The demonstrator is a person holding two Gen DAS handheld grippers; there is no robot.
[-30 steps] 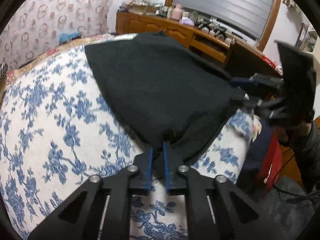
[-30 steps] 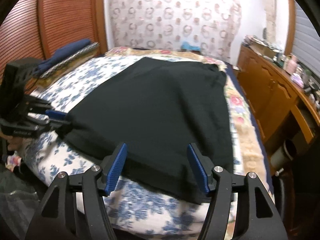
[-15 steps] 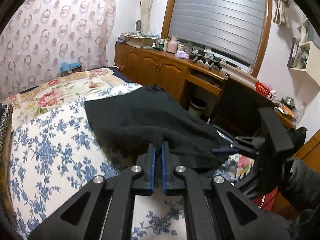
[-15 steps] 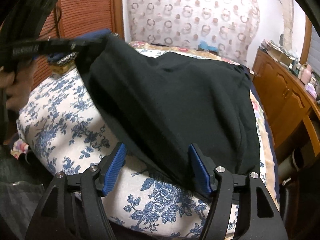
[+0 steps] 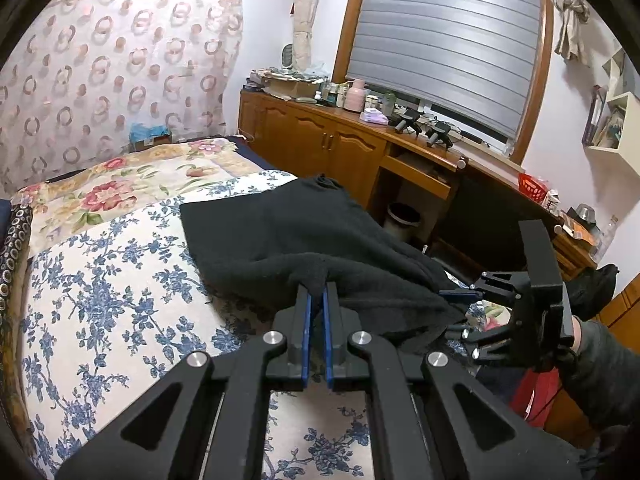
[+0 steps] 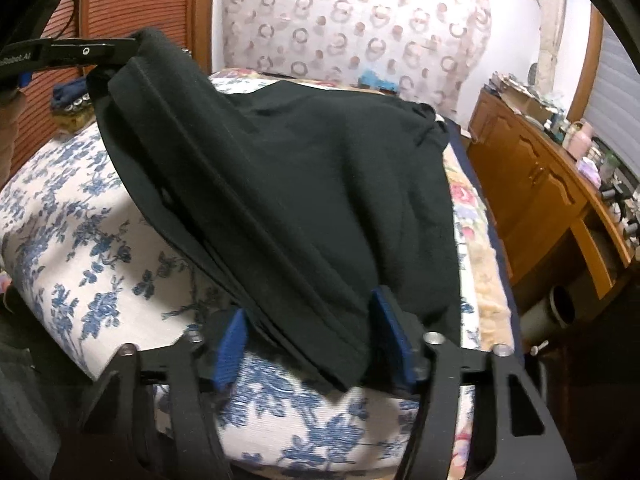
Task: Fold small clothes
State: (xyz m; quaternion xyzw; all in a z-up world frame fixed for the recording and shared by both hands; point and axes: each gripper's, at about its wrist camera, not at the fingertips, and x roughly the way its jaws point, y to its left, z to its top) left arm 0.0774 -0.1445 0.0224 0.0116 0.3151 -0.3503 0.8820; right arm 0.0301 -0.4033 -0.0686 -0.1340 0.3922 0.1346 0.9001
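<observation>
- Bare floral bed [image 5: 100, 300] to your left; the wooden cabinet [image 5: 320, 148] stands close beyond the right edge.
- Your left gripper [image 5: 316, 300]: fingers pinched tight on the black garment [image 5: 288, 236], corner lifted.
- Your right gripper [image 6: 312, 332]: fingers half-open, just been closing, hem between them, not pressed.
- The garment runs lengthwise up the bed.

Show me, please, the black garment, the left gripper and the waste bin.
black garment [image 5: 280, 236]: left wrist view, flat upper part.
left gripper [image 5: 316, 300]: left wrist view, between fingertips.
waste bin [image 5: 402, 220]: left wrist view, front wall.
</observation>
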